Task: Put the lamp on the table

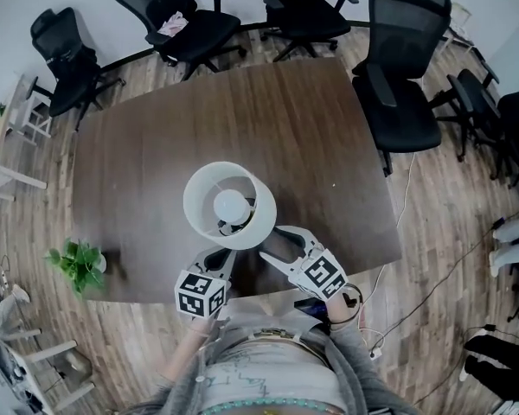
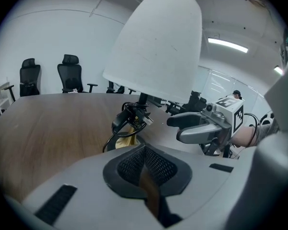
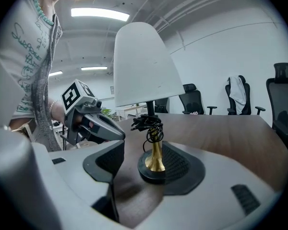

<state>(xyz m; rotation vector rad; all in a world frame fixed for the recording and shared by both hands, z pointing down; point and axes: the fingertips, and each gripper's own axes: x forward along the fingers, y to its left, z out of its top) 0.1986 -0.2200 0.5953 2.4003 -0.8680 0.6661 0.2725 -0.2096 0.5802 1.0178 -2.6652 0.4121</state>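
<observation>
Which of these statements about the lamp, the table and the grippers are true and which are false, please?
1. The lamp stands upright on the table. True.
2. The lamp's cord lies stretched out across the table. False: it is bundled around the stem, just under the shade.
3. The right gripper has its jaws apart, with the lamp's base between them. True.
4. The potted plant stands in the middle of the table. False: it sits at the table's edge, at the left of the head view, apart from the lamp.
5. Black office chairs stand around the far side of the table. True.
</observation>
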